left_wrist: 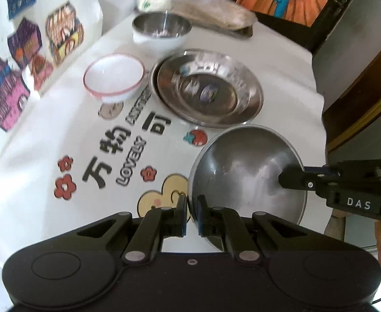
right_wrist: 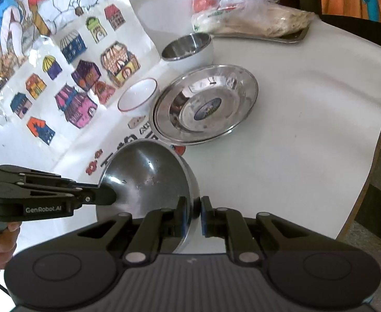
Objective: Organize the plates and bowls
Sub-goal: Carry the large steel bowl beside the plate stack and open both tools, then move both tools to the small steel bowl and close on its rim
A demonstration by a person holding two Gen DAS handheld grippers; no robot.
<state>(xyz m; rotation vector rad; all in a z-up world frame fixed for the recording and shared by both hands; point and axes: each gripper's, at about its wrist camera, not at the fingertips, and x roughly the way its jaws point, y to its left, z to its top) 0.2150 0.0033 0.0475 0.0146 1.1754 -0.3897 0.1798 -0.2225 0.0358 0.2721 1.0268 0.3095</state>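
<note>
Both the left gripper (left_wrist: 191, 214) and the right gripper (right_wrist: 192, 214) are closed on opposite rims of the steel bowl (left_wrist: 245, 171), held above the table near the stacked steel plates (left_wrist: 208, 88), so keep both hands level together

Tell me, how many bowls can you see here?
3. A large steel bowl is held up between both grippers, a white bowl with a red rim stands beside the stacked steel plates, and a white steel-lined bowl stands behind them. None looks hidden.
</note>
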